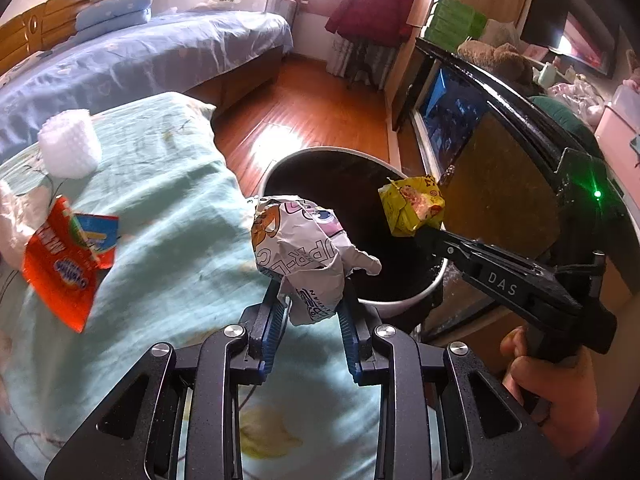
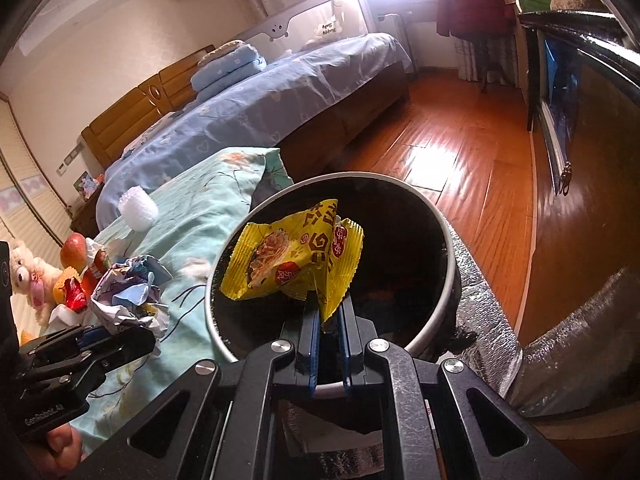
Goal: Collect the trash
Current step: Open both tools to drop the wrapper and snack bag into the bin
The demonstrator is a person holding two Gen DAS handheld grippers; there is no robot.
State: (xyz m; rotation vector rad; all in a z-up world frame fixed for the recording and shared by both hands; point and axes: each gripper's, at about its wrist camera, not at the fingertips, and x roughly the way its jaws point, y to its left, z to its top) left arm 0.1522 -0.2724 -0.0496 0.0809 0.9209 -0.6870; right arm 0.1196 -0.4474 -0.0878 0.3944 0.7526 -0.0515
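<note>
Left gripper [image 1: 312, 304] clamped on a crumpled white wrapper [image 1: 304, 256] printed with cartoon figures and blue lettering, held at the near rim of the bin, just over the edge of the mint-green bedspread [image 1: 160, 208]. Right gripper [image 2: 329, 312] pinched tight on 1 corner of a yellow snack packet [image 2: 296, 256], glossy, creased, with red seals and a noodle picture, hanging directly above the dark mouth of the round bin [image 2: 450, 264]. Bin grey-rimmed, black inside, standing on the wood floor [image 2: 460, 152] hard against the bedspread's edge on one side and a silver foil mat [image 2: 480, 288] on the other. Still lying on the bedspread: an orange-red packet [image 1: 60, 264] and a white bubble-wrap wad [image 1: 70, 148], well apart from the bin. Beyond, bare floor running toward the blue bed [image 2: 256, 96] and a dark cabinet [image 1: 500, 184] close beside the bin.
</note>
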